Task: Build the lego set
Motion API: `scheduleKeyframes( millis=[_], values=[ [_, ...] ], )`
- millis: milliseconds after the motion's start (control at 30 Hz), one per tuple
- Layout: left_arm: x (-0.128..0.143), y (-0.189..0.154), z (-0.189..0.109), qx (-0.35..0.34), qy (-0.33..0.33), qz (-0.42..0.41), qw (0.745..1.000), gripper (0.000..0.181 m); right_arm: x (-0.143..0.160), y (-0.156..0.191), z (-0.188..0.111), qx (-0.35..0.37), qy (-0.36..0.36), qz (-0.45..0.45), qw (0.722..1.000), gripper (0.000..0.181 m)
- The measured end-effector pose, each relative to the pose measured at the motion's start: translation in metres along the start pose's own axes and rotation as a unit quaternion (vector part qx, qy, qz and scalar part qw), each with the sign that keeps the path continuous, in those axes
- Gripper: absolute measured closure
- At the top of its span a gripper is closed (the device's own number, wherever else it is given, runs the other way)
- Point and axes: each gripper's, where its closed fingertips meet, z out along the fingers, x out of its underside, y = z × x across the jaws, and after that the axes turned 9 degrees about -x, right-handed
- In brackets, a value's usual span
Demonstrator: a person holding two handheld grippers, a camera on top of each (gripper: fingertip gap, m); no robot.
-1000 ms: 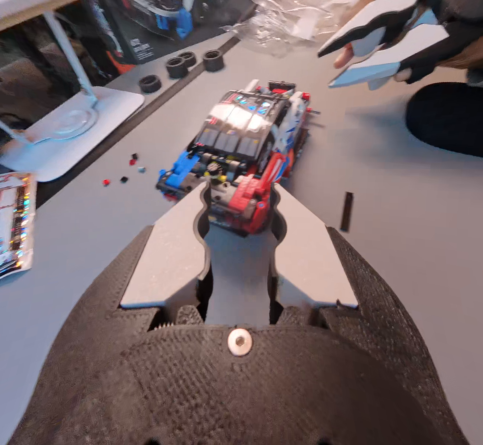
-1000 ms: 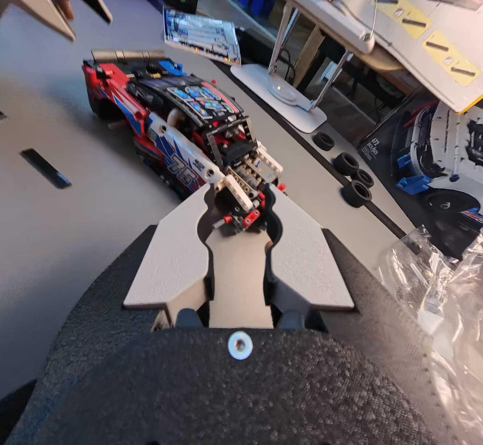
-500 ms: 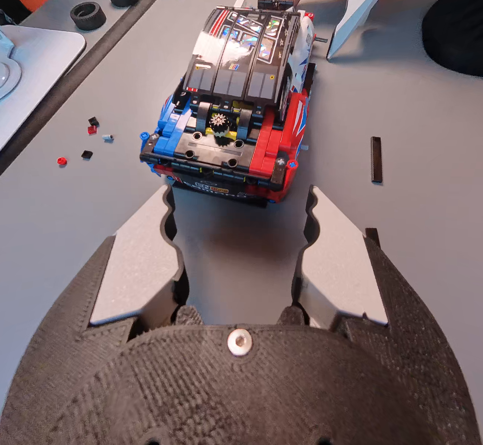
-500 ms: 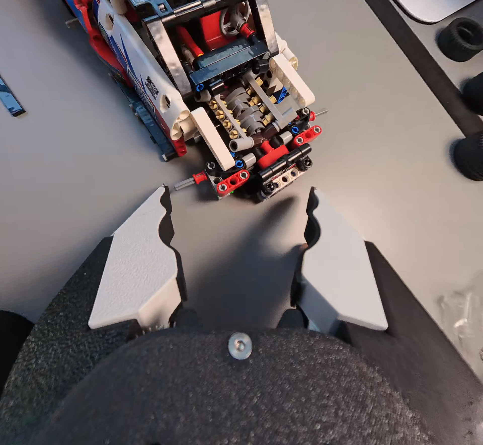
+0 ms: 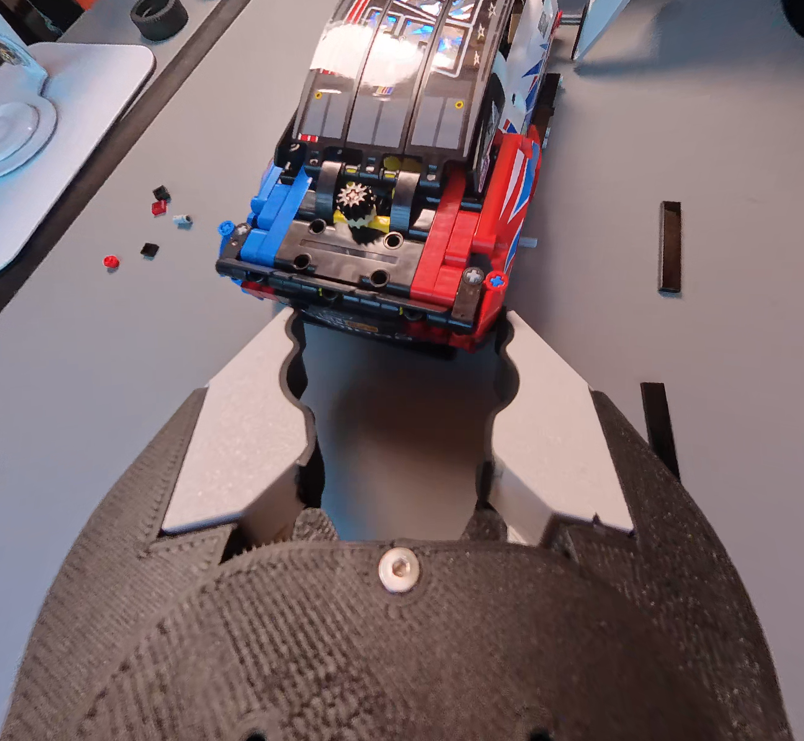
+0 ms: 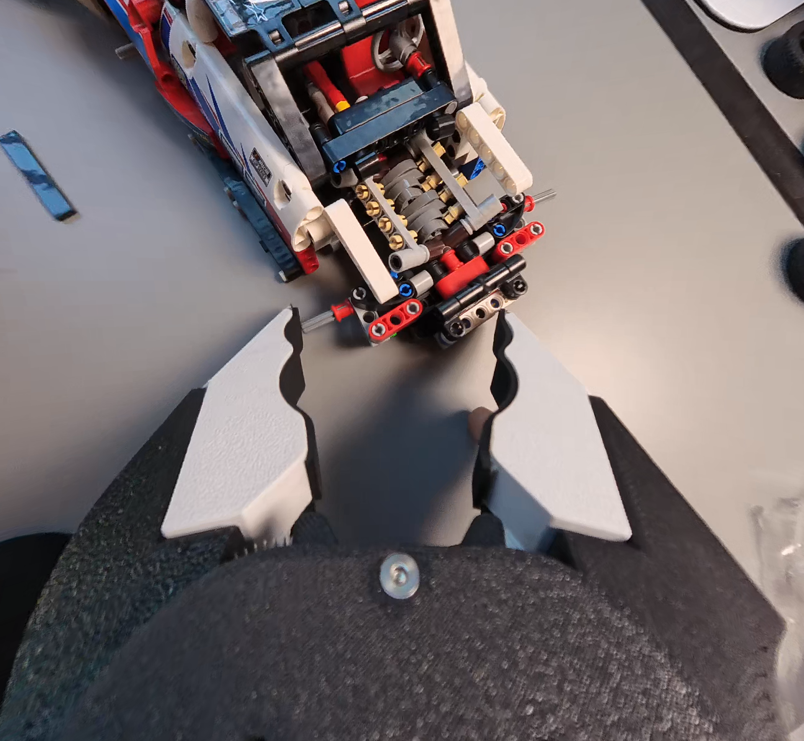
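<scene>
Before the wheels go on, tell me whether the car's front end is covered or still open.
Open. In the right wrist view the lego car has no hood: grey engine parts and red beams lie exposed ahead of the windshield frame.

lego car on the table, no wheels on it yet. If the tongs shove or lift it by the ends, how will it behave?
The lego car likely slides rather than rolls: the tyres lie loose beside it. The exposed engine end looks fragile; thin axles and pins could pop off. A lift by both open tongs, left and right, probably stays stiff.

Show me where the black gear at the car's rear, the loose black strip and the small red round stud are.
black gear (image 5: pixel 357 203): left wrist view, toothed face.
black strip (image 5: pixel 670 246): left wrist view, middle.
red round stud (image 5: pixel 111 261): left wrist view, top.
</scene>
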Motion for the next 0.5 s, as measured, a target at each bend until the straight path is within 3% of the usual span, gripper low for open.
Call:
scheduleKeyframes(
  millis=[300, 500],
  values=[
    [0.003, 0.014, -0.024, 0.048, -0.007, -0.144, 0.988, 0.116, -0.012, 0.018, 0.01, -0.013, -0.009, 0.019, 1.0, 0.098],
    [0.004, 0.016, -0.029, 0.04, -0.014, -0.151, 0.988, 0.121, -0.014, 0.017, 0.006, 0.019, -0.007, 0.008, 1.0, 0.101]
  ],
)
